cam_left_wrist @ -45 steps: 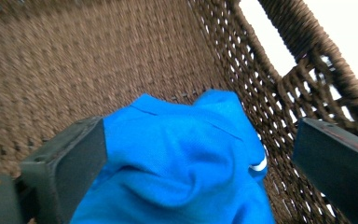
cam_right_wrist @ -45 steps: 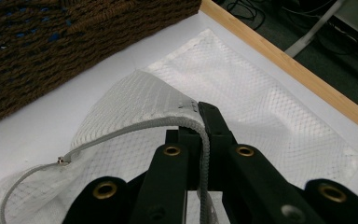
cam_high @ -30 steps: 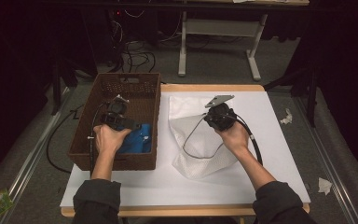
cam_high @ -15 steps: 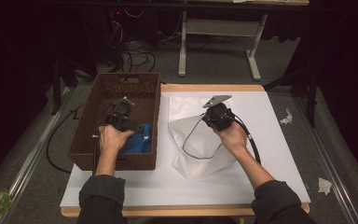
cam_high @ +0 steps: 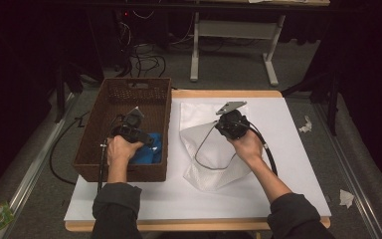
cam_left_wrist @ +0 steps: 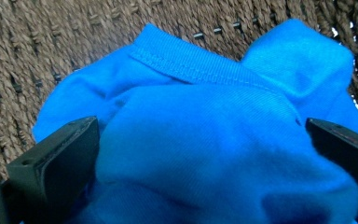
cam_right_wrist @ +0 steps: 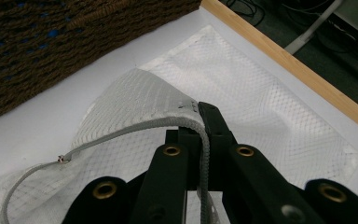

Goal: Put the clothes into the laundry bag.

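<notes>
Wicker fills the left of the table: a brown woven basket (cam_high: 92, 149) stands on the white sheet (cam_high: 298, 149), and a bunched blue cloth (cam_high: 151, 149) lies inside it, in the near right corner against the basket's wall. The left gripper (cam_high: 140, 133) hangs over that cloth with its tip down in the basket. In the left gripper view its two black jaws stand wide apart, one at each edge, and the blue cloth (cam_left_wrist: 214, 140) bulges up between them, with the basket's weave (cam_left_wrist: 51, 42) behind it; whether the pads touch the fabric I cannot tell.

Just beside the basket, on its right, a white mesh bag (cam_high: 214, 164) lies on the sheet with its mouth raised. The right gripper (cam_high: 229, 130) is over the bag's upper part. In the right gripper view the right gripper (cam_right_wrist: 200, 116) has its jaws pinched narrow on the grey corded rim (cam_right_wrist: 121, 133) of the bag (cam_right_wrist: 261, 107), lifting that edge clear of the sheet.
</notes>
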Demonstrator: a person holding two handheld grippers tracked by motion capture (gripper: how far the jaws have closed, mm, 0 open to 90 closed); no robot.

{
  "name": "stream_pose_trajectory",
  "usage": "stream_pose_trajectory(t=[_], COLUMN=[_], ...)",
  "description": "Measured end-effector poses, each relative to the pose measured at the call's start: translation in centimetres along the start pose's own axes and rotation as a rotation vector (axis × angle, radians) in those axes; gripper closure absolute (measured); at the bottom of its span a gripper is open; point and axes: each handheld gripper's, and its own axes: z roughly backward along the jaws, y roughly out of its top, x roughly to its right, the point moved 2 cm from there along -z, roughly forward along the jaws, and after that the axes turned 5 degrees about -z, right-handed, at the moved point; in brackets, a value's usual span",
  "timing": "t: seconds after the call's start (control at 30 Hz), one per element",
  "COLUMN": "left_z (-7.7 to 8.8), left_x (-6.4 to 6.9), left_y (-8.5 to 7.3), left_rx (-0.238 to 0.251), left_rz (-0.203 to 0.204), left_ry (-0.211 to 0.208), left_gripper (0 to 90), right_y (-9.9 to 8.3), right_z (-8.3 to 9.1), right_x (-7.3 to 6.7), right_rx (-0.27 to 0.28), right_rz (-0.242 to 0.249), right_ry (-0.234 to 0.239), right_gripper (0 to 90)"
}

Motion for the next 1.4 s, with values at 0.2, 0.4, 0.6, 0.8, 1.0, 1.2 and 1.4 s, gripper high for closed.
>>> stream_pose_trajectory(t=[0.2, 0.4, 0.6, 0.8, 1.0, 1.2, 1.4], left_z=[-0.4, -0.9, -1.3, -1.5, -1.6, -1.3, -0.9], left_x=[0.3, 0.5, 0.6, 1.5, 1.6, 1.8, 1.9], left_y=[-0.1, -0.2, -0.2, -0.5, -0.6, -0.5, -0.5], left_rx=[-0.023, -0.03, -0.033, -0.038, -0.034, -0.037, -0.036], left_rz=[-0.012, -0.013, -0.017, -0.053, -0.051, -0.03, -0.05], left_ry=[-0.011, -0.01, -0.016, 0.007, 0.012, 0.007, -0.004], left_gripper=[0.7, 0.6, 0.6, 0.8, 1.6, 10.5, 21.6], right_y=[0.1, 0.5, 0.5, 0.3, 0.2, 0.4, 0.1], right_z=[-0.5, -0.5, -0.6, -0.2, 0.1, 0.4, -0.2], right_x=[-0.2, -0.5, -0.3, -0.2, 0.0, -0.1, 0.3], right_rx=[-0.005, -0.002, -0.003, -0.014, -0.011, -0.008, -0.02], right_rz=[-0.008, -0.004, 0.003, -0.002, -0.003, -0.005, -0.029], right_ry=[0.006, 0.01, 0.008, -0.002, -0.008, -0.011, -0.01], right_gripper=[89.4, 89.4, 89.4, 89.3, 89.4, 89.4, 89.4])
